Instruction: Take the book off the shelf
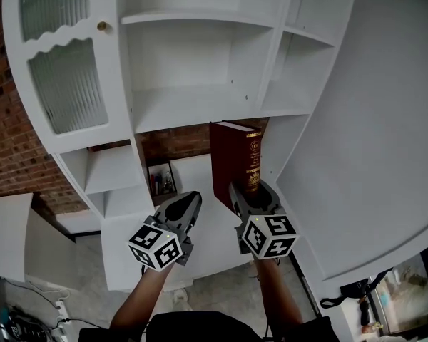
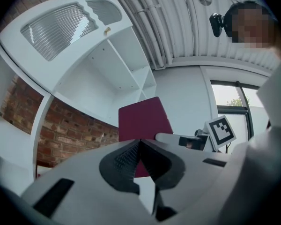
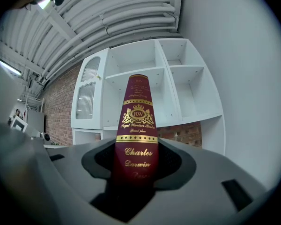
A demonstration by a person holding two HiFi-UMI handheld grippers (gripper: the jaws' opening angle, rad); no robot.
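A dark red book with gold lettering on its spine stands upright in front of the white shelf unit, clear of its compartments. My right gripper is shut on the book's lower spine. In the right gripper view the book rises between the jaws of the right gripper. My left gripper hangs just left of the book, shut with nothing in it. In the left gripper view the tips of the left gripper meet, and the book's cover shows behind them.
The shelf unit has a ribbed glass door at the left and bare open compartments. A red brick wall shows behind. A low niche holds a few small things. A white curved wall stands at the right.
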